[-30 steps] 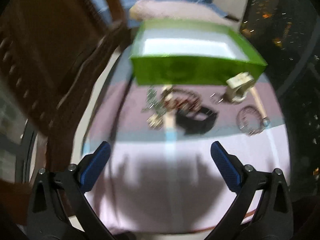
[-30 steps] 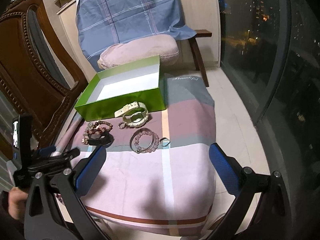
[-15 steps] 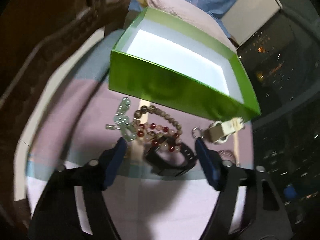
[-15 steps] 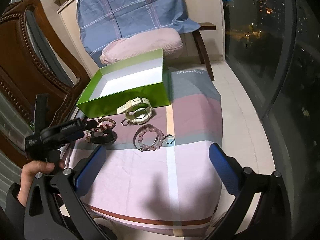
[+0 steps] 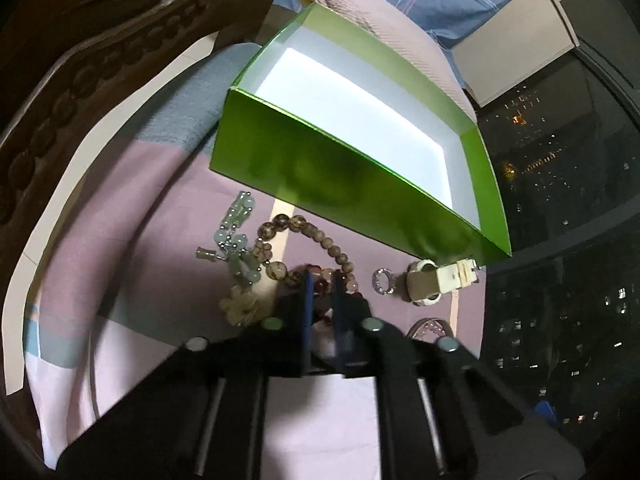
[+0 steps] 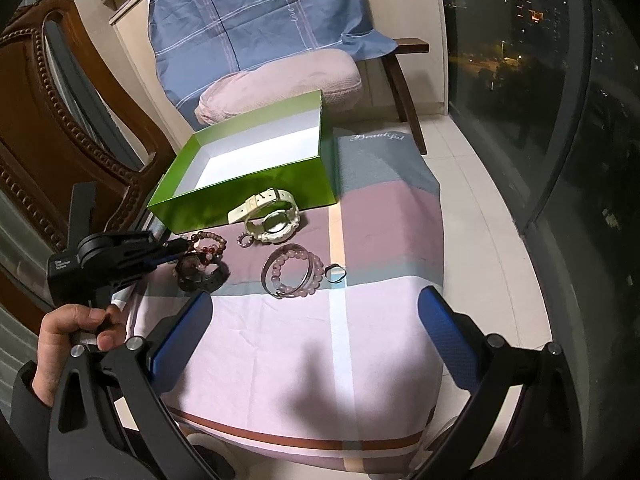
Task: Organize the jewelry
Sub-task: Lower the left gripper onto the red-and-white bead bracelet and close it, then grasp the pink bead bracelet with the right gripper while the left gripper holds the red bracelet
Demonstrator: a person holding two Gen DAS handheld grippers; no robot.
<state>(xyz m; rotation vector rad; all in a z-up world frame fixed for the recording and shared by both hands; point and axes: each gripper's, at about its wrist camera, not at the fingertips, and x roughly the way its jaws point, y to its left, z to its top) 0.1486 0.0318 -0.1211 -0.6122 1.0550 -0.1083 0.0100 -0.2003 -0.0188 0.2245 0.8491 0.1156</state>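
An open green box [image 5: 356,148] [image 6: 256,176] with a white inside stands at the back of the cloth-covered table. In front of it lie a brown bead bracelet [image 5: 320,240], a pale green bead piece [image 5: 240,248], a small ring [image 5: 383,281], a white watch [image 5: 436,284] [image 6: 272,216], a pink bead bracelet [image 6: 296,270] and a black watch [image 6: 204,274]. My left gripper [image 5: 322,280] [image 6: 176,250] is shut on a red bead bracelet [image 6: 206,252] lying over the black watch. My right gripper [image 6: 312,340] is open and empty, above the table's near part.
A carved wooden chair [image 6: 52,132] stands at the left edge of the table. A pink cushion [image 6: 280,84] and a blue checked cloth [image 6: 256,12] lie behind the box. A dark window [image 6: 560,80] is to the right. A small dark ring [image 6: 335,273] lies beside the pink bracelet.
My left gripper moved forward and down to the bead pile and closed its jaws on the red bead bracelet. My right gripper stayed open, shifting only slightly.
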